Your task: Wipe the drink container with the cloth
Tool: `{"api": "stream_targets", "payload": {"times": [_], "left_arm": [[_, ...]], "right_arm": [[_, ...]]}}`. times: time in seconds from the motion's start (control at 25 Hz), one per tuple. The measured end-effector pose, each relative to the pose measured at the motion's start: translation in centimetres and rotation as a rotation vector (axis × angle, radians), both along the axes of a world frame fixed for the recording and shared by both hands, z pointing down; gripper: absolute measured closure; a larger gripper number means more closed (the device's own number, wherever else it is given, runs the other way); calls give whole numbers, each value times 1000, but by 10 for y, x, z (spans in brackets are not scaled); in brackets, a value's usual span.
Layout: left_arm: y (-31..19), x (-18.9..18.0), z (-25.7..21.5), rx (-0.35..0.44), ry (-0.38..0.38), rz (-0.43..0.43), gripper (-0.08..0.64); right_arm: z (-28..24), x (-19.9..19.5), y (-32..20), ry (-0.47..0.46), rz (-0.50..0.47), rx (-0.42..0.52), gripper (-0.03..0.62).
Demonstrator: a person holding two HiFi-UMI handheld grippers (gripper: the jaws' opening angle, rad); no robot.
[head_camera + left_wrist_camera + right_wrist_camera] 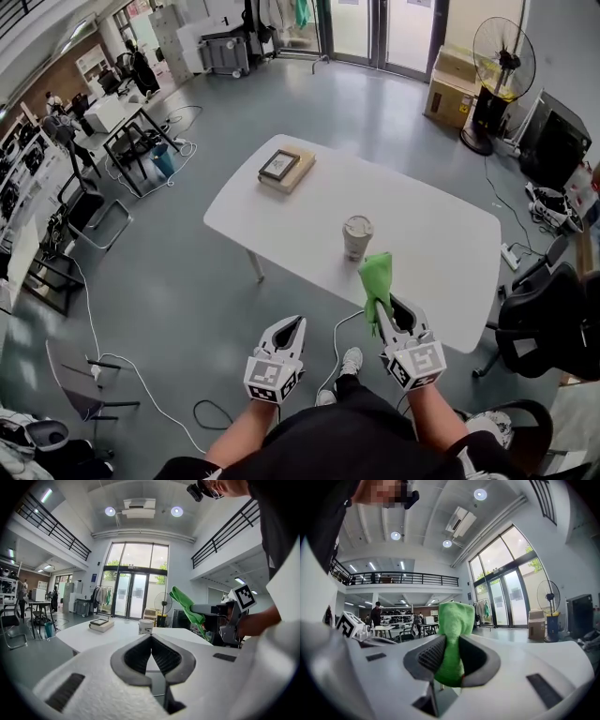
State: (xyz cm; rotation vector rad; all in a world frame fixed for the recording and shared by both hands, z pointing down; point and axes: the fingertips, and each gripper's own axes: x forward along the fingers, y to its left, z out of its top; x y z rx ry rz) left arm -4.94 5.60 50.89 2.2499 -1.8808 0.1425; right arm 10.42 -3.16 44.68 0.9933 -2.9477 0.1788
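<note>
White table [441,246], cup [357,236], grey floor [187,277]

Bare tabletop [441,234] all round the cup [357,236]; well apart, at the far left corner, a thick book [286,172]. Black chair [548,319] close by the right edge.

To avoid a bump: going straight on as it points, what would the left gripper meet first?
Probably the cup on the table, straight ahead of the shut left gripper; the table edge may come first.
</note>
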Motion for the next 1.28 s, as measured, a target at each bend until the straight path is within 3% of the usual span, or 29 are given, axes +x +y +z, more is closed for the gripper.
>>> {"api": "stream_targets", "payload": {"times": [0.16, 0.32, 0.56, 0.76, 1.0, 1.28], "left_arm": [[-42, -8, -7, 4, -21, 13, 546], [-81, -10, -14, 15, -111, 39, 546], [-134, -1, -22, 24, -91, 43, 546], [-160, 7, -18, 17, -106, 38, 546], [-181, 18, -9, 8, -100, 72, 546], [-203, -1, 0, 0, -100, 96, 546]], "right_arm": [[2, -4, -39, -9, 10, -23, 500], [5, -8, -71, -12, 15, -39, 500], [11, 8, -117, 19, -1, -38, 500], [9, 17, -142, -20, -10, -55, 500], [16, 17, -161, -87, -24, -141, 500], [35, -1, -180, -200, -16, -286, 500]]}}
